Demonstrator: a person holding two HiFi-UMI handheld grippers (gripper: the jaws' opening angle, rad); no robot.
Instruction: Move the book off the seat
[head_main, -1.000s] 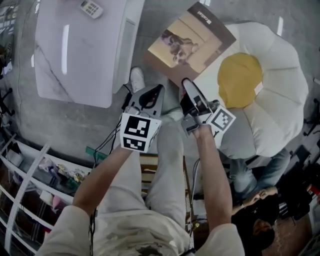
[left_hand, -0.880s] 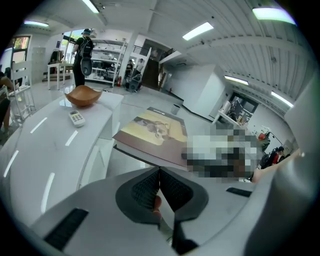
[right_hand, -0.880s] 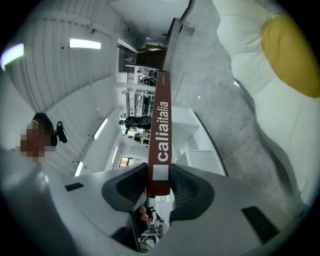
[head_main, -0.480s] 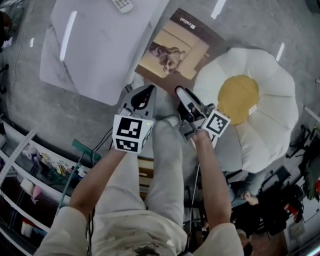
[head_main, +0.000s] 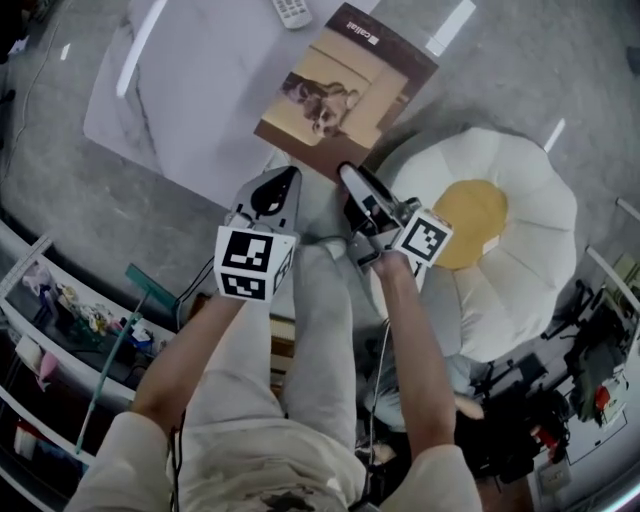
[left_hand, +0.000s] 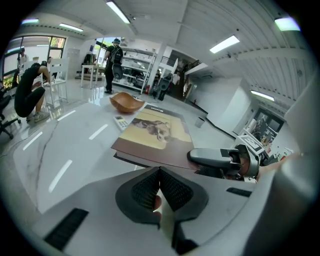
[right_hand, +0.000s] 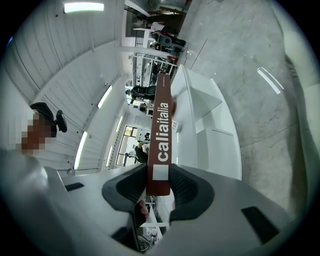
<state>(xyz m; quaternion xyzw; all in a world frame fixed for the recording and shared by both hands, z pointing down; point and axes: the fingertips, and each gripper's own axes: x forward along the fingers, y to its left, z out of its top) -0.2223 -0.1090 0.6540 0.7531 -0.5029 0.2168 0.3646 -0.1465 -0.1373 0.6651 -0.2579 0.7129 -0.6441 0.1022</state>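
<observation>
A large brown book with a beige cover picture is held flat in the air by its near edge. My right gripper is shut on it, and the book's spine stands clamped between the pads. In the head view the book hangs over the corner of the white marble table, away from the round white seat with its yellow centre. Just left of the book's near edge is my left gripper, shut with nothing in it. The left gripper view shows its pads meeting, the book ahead, and the right gripper alongside.
A remote control lies on the table's far side, beside the book. Behind the remote sits a wooden bowl. Shelving with clutter runs along the lower left. Grey floor surrounds the table and seat.
Both grippers have moved left and away from the seat. The book has travelled with the right gripper, from over the seat's edge to over the table's corner.
</observation>
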